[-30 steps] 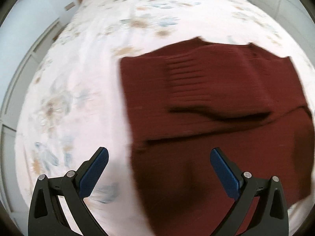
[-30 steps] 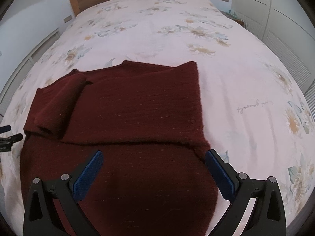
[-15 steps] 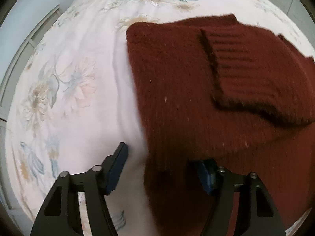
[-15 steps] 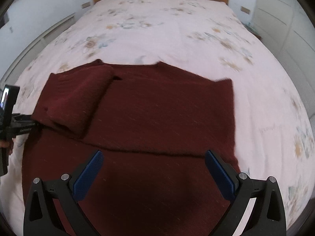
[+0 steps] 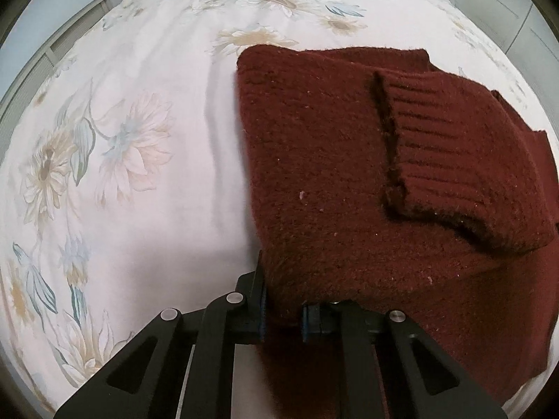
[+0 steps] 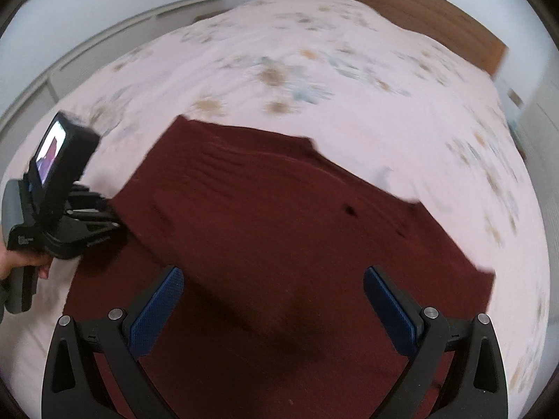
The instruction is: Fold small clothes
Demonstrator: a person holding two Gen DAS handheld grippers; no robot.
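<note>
A dark red knitted sweater [image 5: 332,181] lies flat on the bed, a sleeve with a ribbed cuff [image 5: 454,160] folded over its body. My left gripper [image 5: 283,317] is shut on the sweater's left edge, the blue pads pinching the knit. In the right wrist view the sweater [image 6: 279,227] fills the middle. My right gripper [image 6: 272,300] is open above it, nothing between the fingers. The left gripper [image 6: 63,220] shows at the sweater's left edge, held by a hand.
The bed has a pale floral cover [image 5: 122,139] and a wooden headboard [image 6: 401,10] at the far end. White cupboard doors [image 5: 506,3] stand beside the bed. Bare cover lies left of the sweater.
My left gripper moved in on the sweater's left edge and shut on it. My right gripper stayed open and swung its view to the left over the sweater.
</note>
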